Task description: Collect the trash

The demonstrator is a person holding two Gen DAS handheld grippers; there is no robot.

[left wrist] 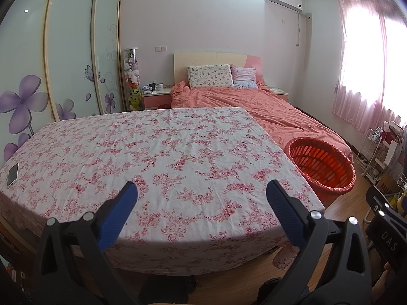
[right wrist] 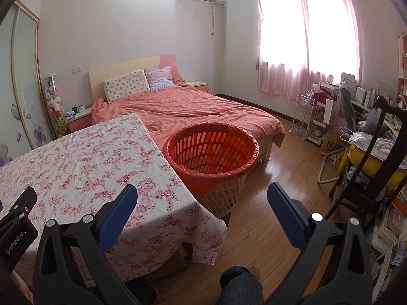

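A laundry-style basket lined with an orange-red bag [right wrist: 211, 150] stands on the floor at the table's right side; it also shows in the left wrist view [left wrist: 321, 166]. My left gripper [left wrist: 202, 193] is open and empty above the near edge of the floral-cloth table [left wrist: 162, 157]. My right gripper [right wrist: 202, 195] is open and empty, hovering over the table's right corner [right wrist: 106, 183] and the floor, just short of the basket. No trash shows on the table.
A white phone [left wrist: 12, 174] lies at the table's far left edge. A bed with a salmon cover [right wrist: 193, 109] stands behind. A wooden chair with clutter [right wrist: 376, 157] and a white wire rack [right wrist: 304, 113] stand at the right. My knee [right wrist: 240, 287] is below.
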